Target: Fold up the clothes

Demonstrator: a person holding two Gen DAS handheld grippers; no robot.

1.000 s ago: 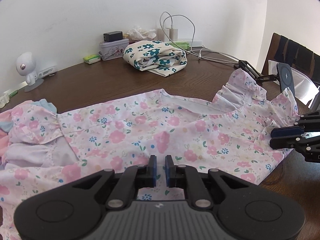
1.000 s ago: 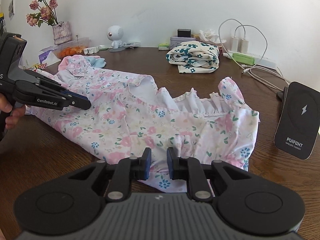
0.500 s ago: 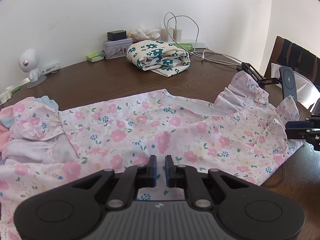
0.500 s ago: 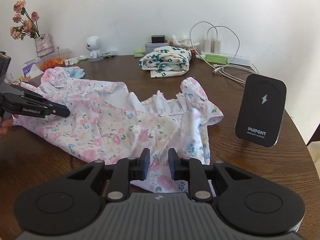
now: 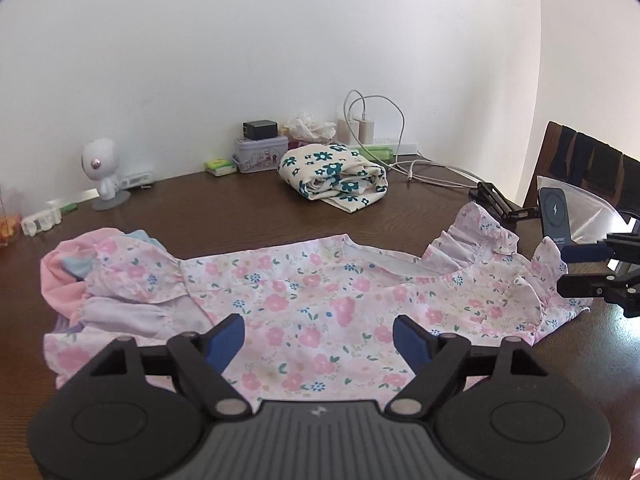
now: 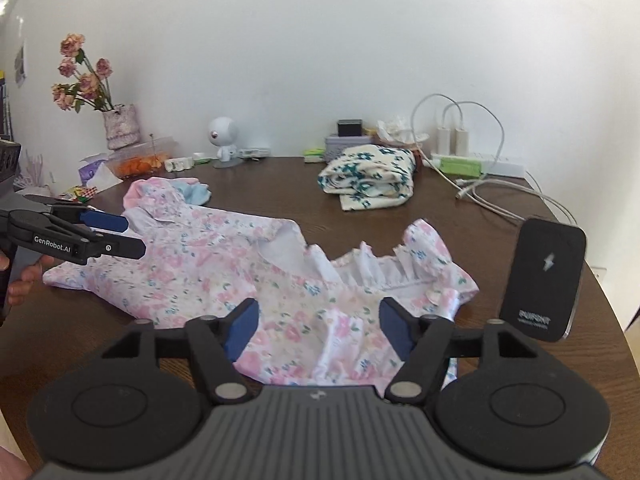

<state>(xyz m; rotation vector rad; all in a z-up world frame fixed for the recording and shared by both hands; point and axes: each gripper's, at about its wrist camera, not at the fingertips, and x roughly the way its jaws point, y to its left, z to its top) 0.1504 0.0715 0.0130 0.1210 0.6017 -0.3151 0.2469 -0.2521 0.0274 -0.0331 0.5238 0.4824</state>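
A pink floral dress [image 5: 304, 304] [image 6: 224, 264] with ruffled sleeves lies spread across the dark wooden table [image 5: 224, 208]. My left gripper [image 5: 319, 338] hovers over its near hem, jaws opening wide, nothing pinched between the blue pads. My right gripper [image 6: 318, 330] hangs above the crumpled sleeve end of the dress, jaws also opening, the cloth lying loose below them. In the left wrist view the right gripper [image 5: 568, 268] shows at the right edge beside the ruffled sleeve. The right wrist view has the left gripper [image 6: 120, 234] at the far left, held by a hand.
A folded cream garment with teal flowers [image 5: 336, 178] [image 6: 370, 178] sits at the back. Behind it are a tin, chargers and white cables [image 6: 480, 196]. A black charging stand [image 6: 544, 280] rises at the right table edge. Flower vase [image 6: 120, 126] and small white figure [image 5: 102, 172] stand far left.
Both grippers were shut on the dress hem and have since spread their jaws, letting the cloth go. Both have lifted and pulled back a little from the dress.
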